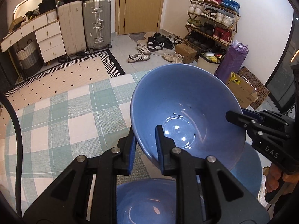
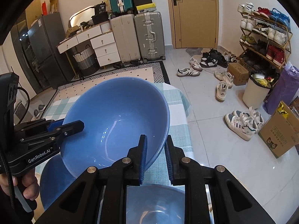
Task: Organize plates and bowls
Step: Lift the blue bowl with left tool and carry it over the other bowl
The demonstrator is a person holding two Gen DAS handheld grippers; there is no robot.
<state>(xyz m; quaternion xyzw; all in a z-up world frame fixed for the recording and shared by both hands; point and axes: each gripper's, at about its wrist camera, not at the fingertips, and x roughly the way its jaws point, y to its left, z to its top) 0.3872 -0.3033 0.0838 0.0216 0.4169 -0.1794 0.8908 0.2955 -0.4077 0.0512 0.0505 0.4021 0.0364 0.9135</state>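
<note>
A large blue bowl is held tilted in the air above the table by both grippers. My left gripper is shut on its left rim, one finger inside and one outside. My right gripper is shut on its right rim the same way. The right gripper also shows in the left wrist view, the left gripper in the right wrist view. A second blue bowl sits below near the camera. Another blue dish lies under the held bowl.
The table has a green and white checked cloth. Past the table edge are a patterned rug, suitcases, a shoe rack, loose shoes and cardboard boxes on the floor.
</note>
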